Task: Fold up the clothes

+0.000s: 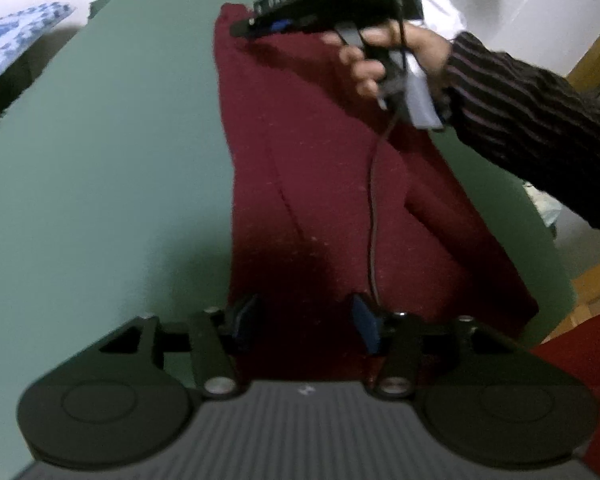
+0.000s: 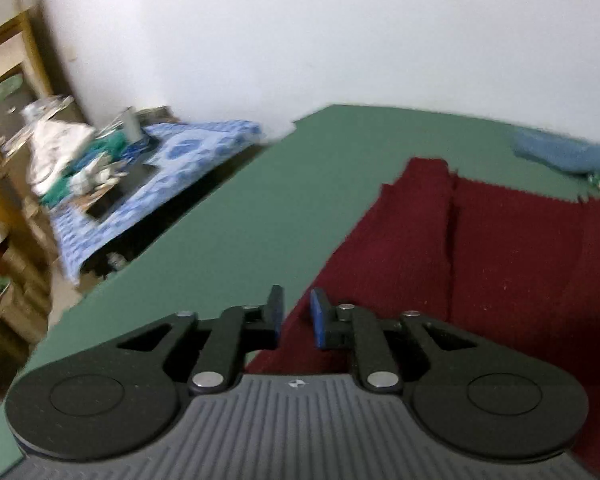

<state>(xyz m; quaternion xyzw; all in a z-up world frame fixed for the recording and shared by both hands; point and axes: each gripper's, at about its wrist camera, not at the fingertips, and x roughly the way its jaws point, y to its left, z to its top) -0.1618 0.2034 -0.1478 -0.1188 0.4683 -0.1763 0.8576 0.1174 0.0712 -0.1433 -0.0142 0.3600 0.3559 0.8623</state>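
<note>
Garment: dark red knitted garment [image 1: 320,168] lies on the green flat table surface [image 1: 100,160] as a long narrow strip running from the near edge to the far end; a lengthwise seam or fold line shows along it, and one layer overlaps on its right side.
Fold state: the narrow strip fits either a lengthwise fold already laid or a piece simply spread out; which, the views do not settle.
Left gripper [image 1: 306,322]: fingers spread wide, nothing between them, poised over the near end of the cloth.
Right gripper [image 2: 296,316]: fingers parted by a small gap with nothing pinched, at the far left corner of the cloth, straddling its edge against the green surface.
Hand [image 1: 396,60]: grips the right tool's handle; striped dark sleeve [image 1: 540,120] behind it.
Cable [image 1: 374,208]: thin black lead hangs from the right tool and trails across the cloth towards the left gripper.
Risk, cable: likely to be trapped inside a fold or snagged by the left fingers.
Risk, grasp: thick knit may yield only the top layer to a pinch, so the layers could shear and the edge skew.
Risk, overhang: the near right end sits close to the table edge; a pull could drag it off.
Image quality: motion blur; fine contact cannot be judged.
</note>
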